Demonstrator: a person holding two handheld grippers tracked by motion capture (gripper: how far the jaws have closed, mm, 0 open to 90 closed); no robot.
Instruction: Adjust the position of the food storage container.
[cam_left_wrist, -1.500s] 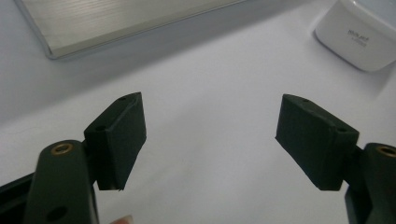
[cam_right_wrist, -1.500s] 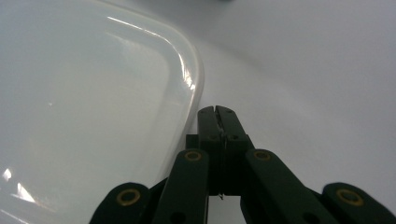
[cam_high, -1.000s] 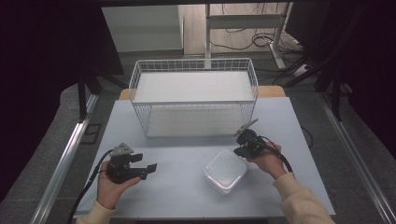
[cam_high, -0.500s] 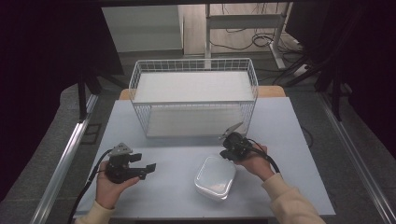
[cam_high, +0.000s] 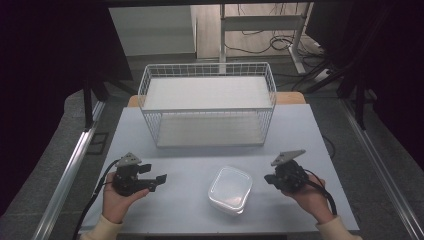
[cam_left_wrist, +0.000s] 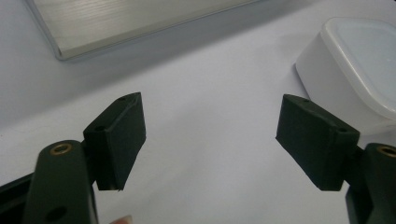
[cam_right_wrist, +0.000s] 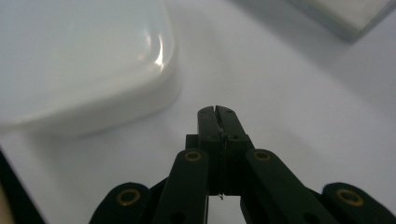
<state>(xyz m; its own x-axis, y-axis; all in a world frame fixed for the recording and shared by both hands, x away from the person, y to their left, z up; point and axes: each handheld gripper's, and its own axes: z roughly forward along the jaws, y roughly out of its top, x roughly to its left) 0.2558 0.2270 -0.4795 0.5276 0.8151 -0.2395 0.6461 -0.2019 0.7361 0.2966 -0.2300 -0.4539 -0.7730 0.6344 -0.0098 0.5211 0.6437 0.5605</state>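
Container (cam_high: 230, 189), white plastic, square with rounded corners, smooth glossy lid slightly translucent; lies flat on table (cam_high: 190, 220) near front edge, a little right of middle. No label or readable writing on lid or on side. In left gripper view same container (cam_left_wrist: 355, 70) at right, thick matte wall under thin raised lid rim. In right gripper view container (cam_right_wrist: 84, 60) at upper left, shiny highlight on rounded corner.

Left gripper (cam_high: 155, 180), black, held by left hand (cam_high: 117, 200) near front left part of table, well apart from container; jaws wide open, nothing between, flat rubber-like pads (cam_left_wrist: 119, 140) with small holes.

Right gripper (cam_high: 270, 178), black with grey three-cornered plate on top, held by right hand (cam_high: 312, 197) near front right part of table, just beside container, not touching; jaws fully closed together, empty.

Wire basket (cam_high: 207, 107), white, rectangular, thin grid walls, stands at back edge of table, pale flat board inside.
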